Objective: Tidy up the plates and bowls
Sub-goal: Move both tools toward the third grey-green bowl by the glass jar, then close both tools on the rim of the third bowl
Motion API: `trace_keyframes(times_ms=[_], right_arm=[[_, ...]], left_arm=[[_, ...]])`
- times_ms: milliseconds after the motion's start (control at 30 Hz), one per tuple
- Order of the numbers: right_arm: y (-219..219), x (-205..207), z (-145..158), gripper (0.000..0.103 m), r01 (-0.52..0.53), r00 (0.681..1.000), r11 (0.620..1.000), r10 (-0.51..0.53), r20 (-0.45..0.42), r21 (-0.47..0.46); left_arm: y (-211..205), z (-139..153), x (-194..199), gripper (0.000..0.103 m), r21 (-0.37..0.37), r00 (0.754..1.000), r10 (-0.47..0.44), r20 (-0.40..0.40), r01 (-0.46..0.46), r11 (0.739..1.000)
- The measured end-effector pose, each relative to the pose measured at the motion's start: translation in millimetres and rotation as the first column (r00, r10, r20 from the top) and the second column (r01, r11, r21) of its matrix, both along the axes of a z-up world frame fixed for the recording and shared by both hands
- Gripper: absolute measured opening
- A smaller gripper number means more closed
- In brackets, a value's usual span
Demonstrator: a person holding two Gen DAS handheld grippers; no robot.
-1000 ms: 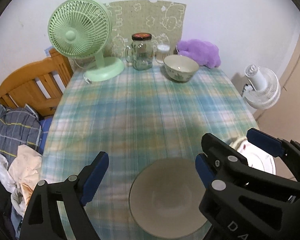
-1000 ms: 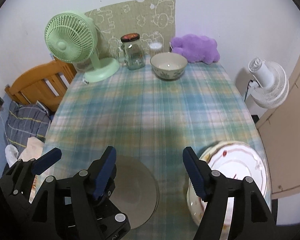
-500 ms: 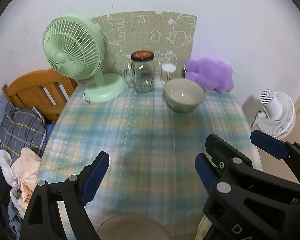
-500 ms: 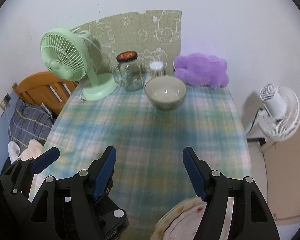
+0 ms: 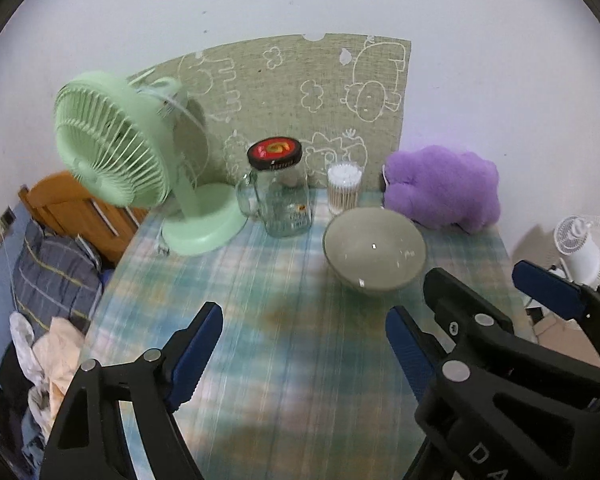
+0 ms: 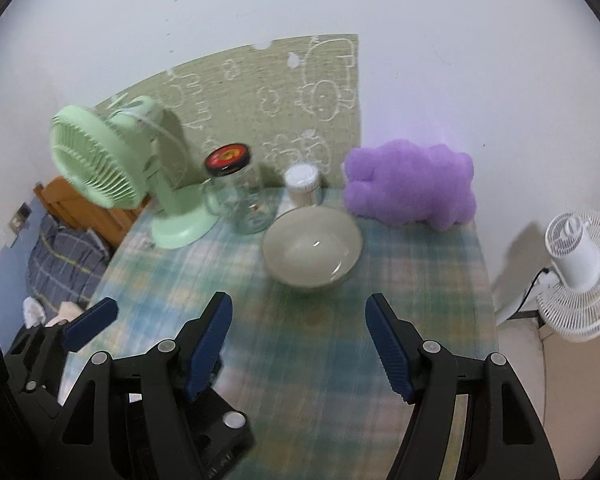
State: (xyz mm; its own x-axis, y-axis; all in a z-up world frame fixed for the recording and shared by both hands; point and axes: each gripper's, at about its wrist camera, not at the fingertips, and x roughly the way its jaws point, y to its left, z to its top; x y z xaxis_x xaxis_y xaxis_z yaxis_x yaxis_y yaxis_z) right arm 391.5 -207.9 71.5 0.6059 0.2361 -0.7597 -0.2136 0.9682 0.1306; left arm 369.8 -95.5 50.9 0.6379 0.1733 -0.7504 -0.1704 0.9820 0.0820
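A pale grey-green bowl stands upright on the plaid tablecloth toward the far side; it also shows in the right wrist view. My left gripper is open and empty, above the cloth, short of the bowl and to its left. My right gripper is open and empty, with the bowl straight ahead between its fingers' lines. The right gripper also shows at the right of the left wrist view. No plates are in view.
At the table's far edge stand a green desk fan, a glass jar with a red lid, a cotton swab tub and a purple plush toy. A wooden bed with clothes lies left. A white floor fan stands right.
Both grippers have moved forward across the table toward the far bowl. The near bowl and the plate have dropped out of view below. Both grippers stay open.
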Motion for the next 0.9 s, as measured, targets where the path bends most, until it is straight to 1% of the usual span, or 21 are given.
trace_keyframes(times_ms=[233,367,467,633,667,767,867,900], right_arm=[[-8,44,-18,0.071,0.020,1.000,1.000,-0.020,-0.003,0.007],[-9,72,-34,0.068,0.041,0.999,0.999,-0.041,-0.021,0.015],[-8,91,-46,0.063,0.057,0.998,0.998,-0.056,-0.036,0.019],[-6,117,-69,0.055,0.068,0.996,0.998,-0.067,-0.062,0.017],[-5,121,-74,0.052,0.066,0.996,0.998,-0.065,-0.065,0.017],[-3,131,-88,0.049,0.069,0.995,0.998,-0.068,-0.073,0.004],[-6,139,-100,0.044,0.087,0.992,0.996,-0.085,-0.093,0.010],[-6,142,-104,0.042,0.092,0.991,0.996,-0.091,-0.098,0.007]], left_arm=[[1,-15,45,0.083,0.005,1.000,0.004,-0.006,-0.004,1.000],[4,-28,72,0.082,0.016,1.000,0.018,-0.020,-0.017,1.000],[6,-42,92,0.079,0.008,0.999,0.021,-0.038,-0.021,1.000],[10,-63,114,0.071,-0.012,0.998,0.014,-0.064,-0.015,1.000],[10,-67,117,0.070,-0.008,0.998,0.013,-0.069,-0.013,1.000],[9,-78,127,0.066,0.016,0.996,0.006,-0.086,-0.005,1.000],[8,-90,137,0.058,0.017,0.994,-0.012,-0.110,0.014,1.000],[7,-94,140,0.053,0.015,0.993,-0.015,-0.118,0.017,1.000]])
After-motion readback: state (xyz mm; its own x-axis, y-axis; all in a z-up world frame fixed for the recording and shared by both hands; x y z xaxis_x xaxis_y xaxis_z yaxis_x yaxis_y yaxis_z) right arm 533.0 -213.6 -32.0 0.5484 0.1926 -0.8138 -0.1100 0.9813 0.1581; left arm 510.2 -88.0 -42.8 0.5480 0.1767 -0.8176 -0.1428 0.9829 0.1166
